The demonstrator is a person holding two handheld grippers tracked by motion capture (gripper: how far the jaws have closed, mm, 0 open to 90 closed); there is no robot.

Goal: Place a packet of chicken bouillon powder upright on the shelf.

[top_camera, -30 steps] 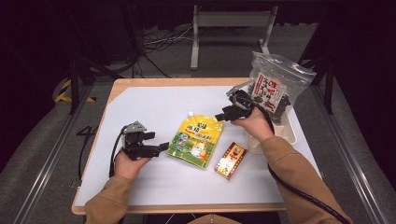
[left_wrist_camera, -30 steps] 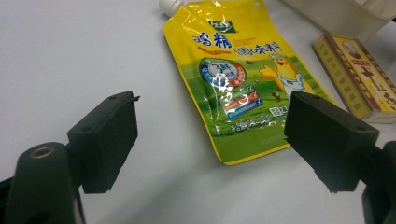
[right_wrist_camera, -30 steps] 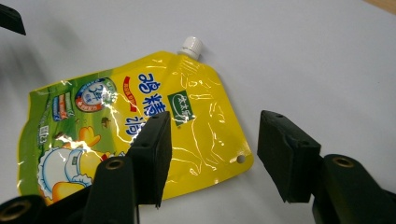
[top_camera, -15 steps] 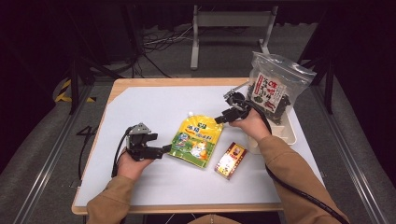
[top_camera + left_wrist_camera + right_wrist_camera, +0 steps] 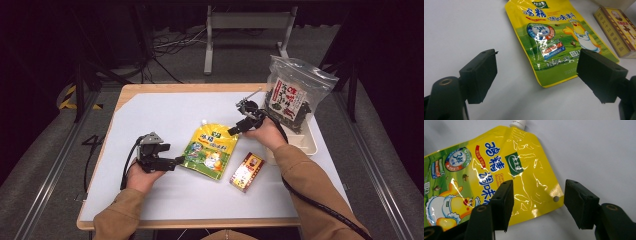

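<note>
Pouch (image 5: 210, 150) flat on worktop (image 5: 150, 115), ungrasped. Left gripper (image 5: 536, 75) and right gripper (image 5: 537, 202) fingers spread at opposite corners; grasp and lift left.

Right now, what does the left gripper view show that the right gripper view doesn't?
Left gripper view: the yellow-and-green printed spout pouch's bottom corner between the left hand-held gripper's open jaws, and beyond it a red-and-gold cardboard box.
Right gripper view: the pouch's white screw cap, its punched corner hole, and the right hand-held gripper open around that upper corner.
Both: the same pouch lying flat on the white tabletop, with neither gripper closed on it.
</note>
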